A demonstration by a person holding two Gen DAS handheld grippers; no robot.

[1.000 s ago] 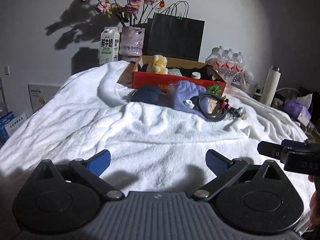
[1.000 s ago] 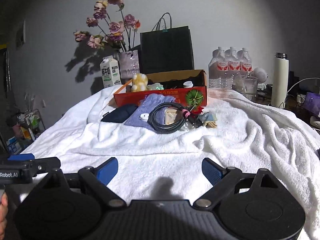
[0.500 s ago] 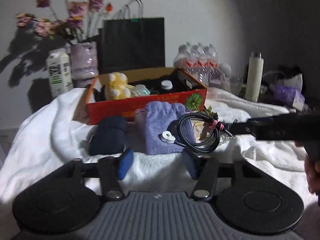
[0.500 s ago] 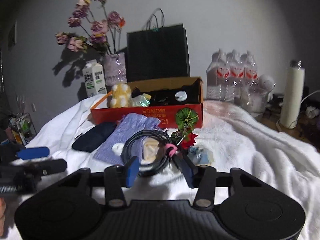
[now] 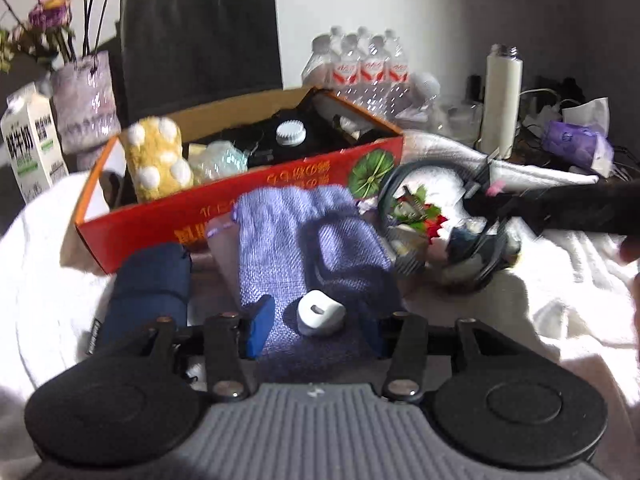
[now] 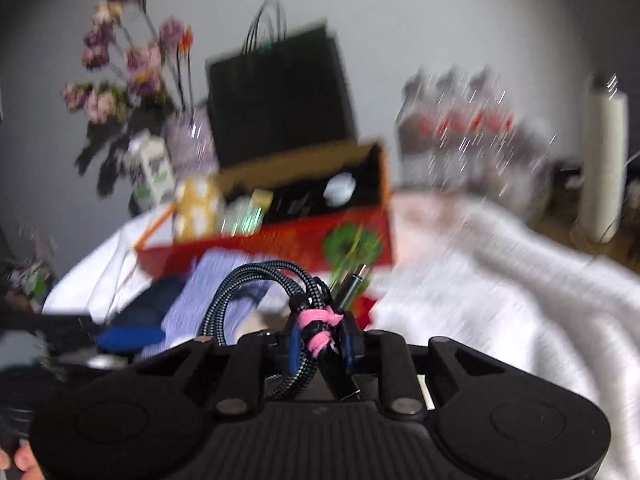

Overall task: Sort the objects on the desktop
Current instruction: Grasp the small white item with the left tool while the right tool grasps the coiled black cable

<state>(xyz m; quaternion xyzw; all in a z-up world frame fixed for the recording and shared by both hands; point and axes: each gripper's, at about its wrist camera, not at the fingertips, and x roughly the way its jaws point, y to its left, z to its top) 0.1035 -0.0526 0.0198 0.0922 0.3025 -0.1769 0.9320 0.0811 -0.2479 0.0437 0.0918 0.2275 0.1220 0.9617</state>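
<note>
My right gripper (image 6: 322,346) has just closed on the braided cable (image 6: 256,280), lifting it. Left gripper (image 5: 316,326), narrowing, brackets the white earbud case (image 5: 321,312); contact unclear.

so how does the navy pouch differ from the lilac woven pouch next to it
The navy blue fabric pouch is dark, smooth and narrower; the lilac woven drawstring pouch is pale, coarse-textured and wider. A small white plastic piece rests on the lilac one; nothing sits on the navy one. Both lie flat on the white towel before the red cardboard box.
</note>
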